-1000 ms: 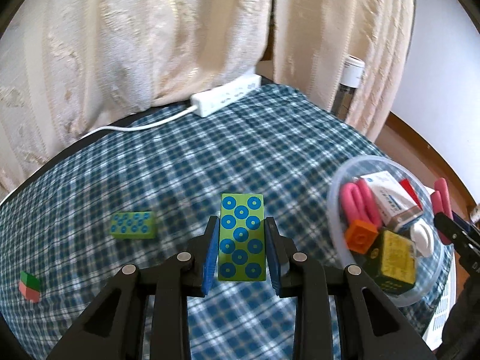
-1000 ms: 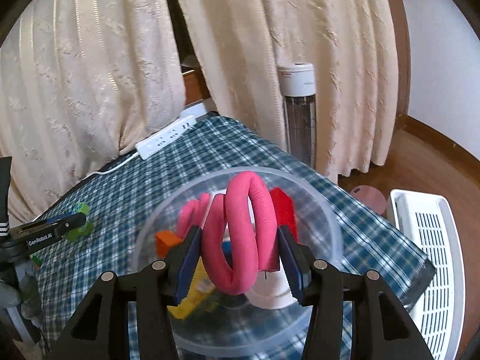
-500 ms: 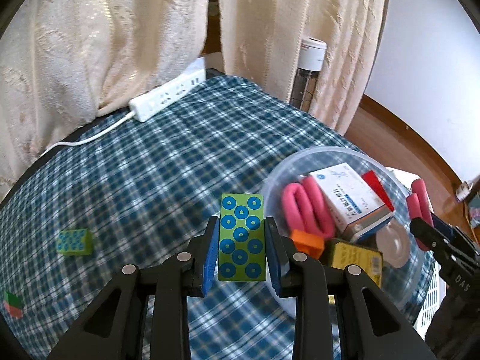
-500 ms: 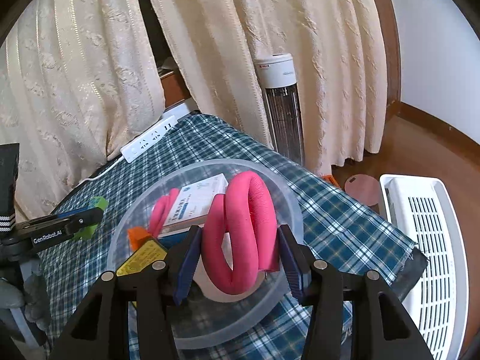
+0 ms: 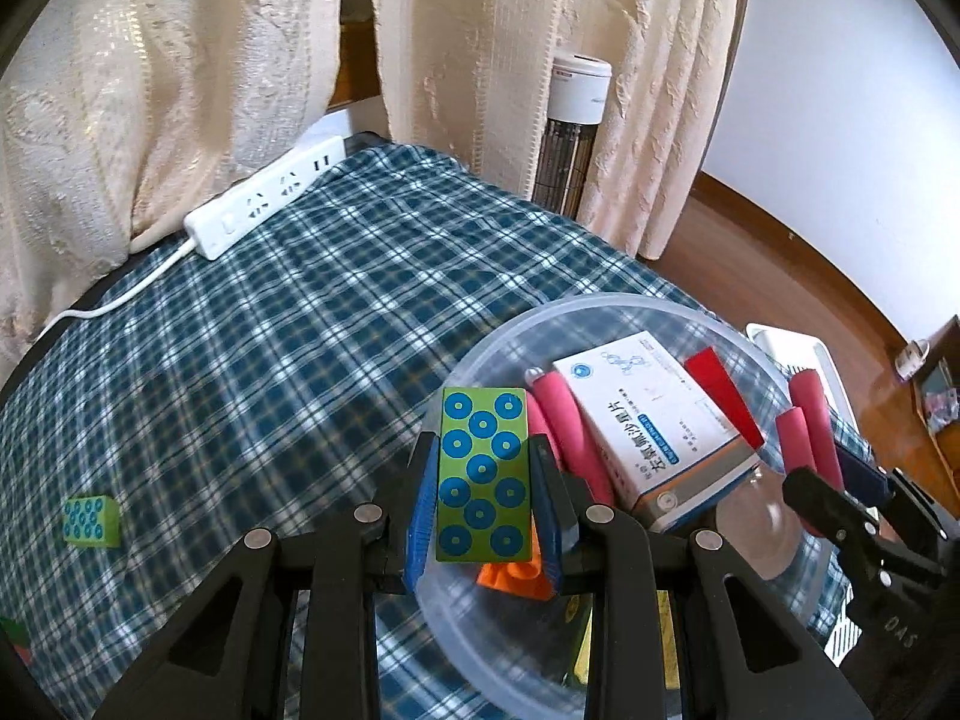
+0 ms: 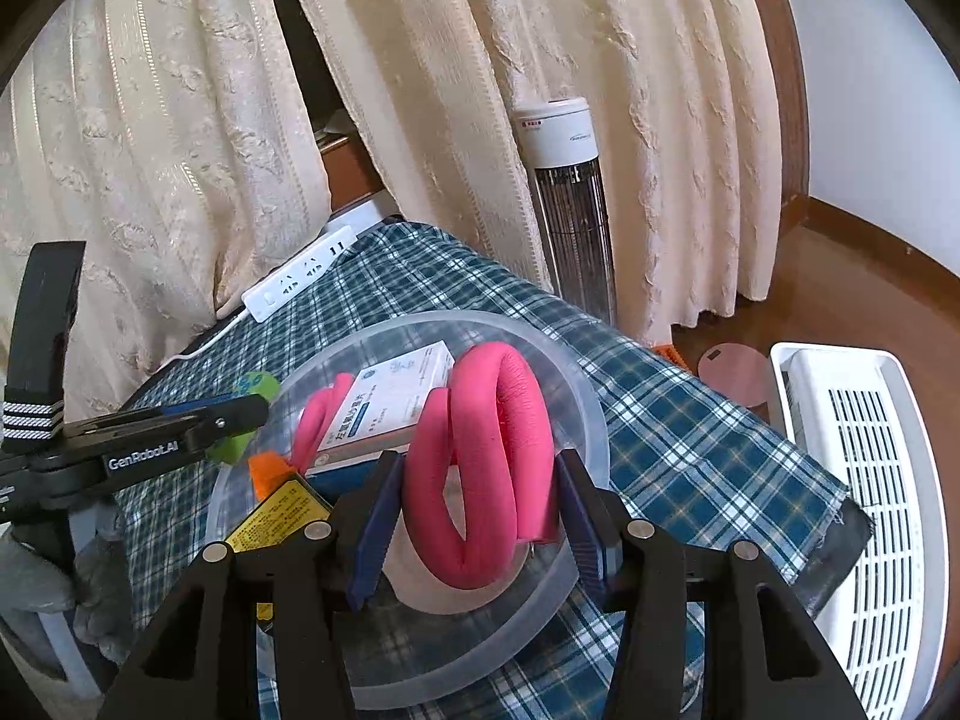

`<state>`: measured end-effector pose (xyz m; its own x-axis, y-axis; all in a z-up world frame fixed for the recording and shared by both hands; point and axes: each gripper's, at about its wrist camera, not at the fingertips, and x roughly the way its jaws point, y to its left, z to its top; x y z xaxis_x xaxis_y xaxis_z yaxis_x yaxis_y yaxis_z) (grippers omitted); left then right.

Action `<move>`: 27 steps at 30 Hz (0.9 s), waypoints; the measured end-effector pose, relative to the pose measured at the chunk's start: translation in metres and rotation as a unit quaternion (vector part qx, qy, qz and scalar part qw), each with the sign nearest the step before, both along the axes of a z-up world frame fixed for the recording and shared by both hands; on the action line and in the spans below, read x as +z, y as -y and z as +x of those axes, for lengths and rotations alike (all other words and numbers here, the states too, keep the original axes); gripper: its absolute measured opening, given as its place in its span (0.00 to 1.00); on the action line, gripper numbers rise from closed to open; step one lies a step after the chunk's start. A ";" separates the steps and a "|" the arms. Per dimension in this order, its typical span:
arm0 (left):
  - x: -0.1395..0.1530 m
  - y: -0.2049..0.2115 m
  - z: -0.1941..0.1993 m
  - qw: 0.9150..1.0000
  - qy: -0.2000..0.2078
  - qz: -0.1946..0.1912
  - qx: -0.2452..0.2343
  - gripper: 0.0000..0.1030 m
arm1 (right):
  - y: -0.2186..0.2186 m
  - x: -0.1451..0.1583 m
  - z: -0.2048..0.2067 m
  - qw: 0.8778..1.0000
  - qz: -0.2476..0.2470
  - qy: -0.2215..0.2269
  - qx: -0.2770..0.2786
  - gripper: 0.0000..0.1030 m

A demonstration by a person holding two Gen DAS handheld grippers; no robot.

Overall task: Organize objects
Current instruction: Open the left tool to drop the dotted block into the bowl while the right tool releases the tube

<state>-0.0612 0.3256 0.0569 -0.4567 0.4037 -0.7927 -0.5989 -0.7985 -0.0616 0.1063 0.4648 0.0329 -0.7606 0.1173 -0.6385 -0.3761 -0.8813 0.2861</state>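
Note:
My left gripper is shut on a green block with blue dots, held over the near left rim of the clear plastic bowl. The bowl holds a white medicine box, a pink foam tube, an orange brick, a red piece and a yellow box. My right gripper is shut on a folded pink foam tube above the bowl. The left gripper shows in the right wrist view. A second green block lies on the checked cloth at the left.
A white power strip with its cord lies at the table's far edge by the cream curtains. A tower heater stands behind the table. A white slatted appliance sits on the floor at the right. A small red-green block lies far left.
My left gripper has carried the green dotted block to the right, from over the cloth to over the bowl's rim. My right gripper with the pink tube has drawn back a little over the bowl.

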 end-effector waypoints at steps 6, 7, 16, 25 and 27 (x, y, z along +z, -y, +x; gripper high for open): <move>-0.005 -0.010 -0.002 1.000 0.003 0.001 -0.010 0.29 | 0.001 -0.002 -0.003 1.000 0.002 0.002 0.003 0.53; -0.006 -0.012 -0.002 1.000 0.003 0.001 -0.011 0.29 | 0.001 -0.002 -0.004 1.000 0.003 0.002 0.003 0.53; -0.011 -0.020 -0.005 1.000 0.007 -0.001 -0.017 0.29 | 0.002 -0.003 -0.004 1.000 0.003 0.003 0.004 0.53; -0.015 -0.022 -0.007 1.000 0.011 -0.001 -0.016 0.29 | 0.003 -0.003 -0.005 1.000 0.004 0.003 0.004 0.53; -0.016 -0.022 -0.009 1.000 0.012 -0.001 -0.015 0.29 | 0.003 -0.004 -0.006 1.000 0.005 0.004 0.004 0.53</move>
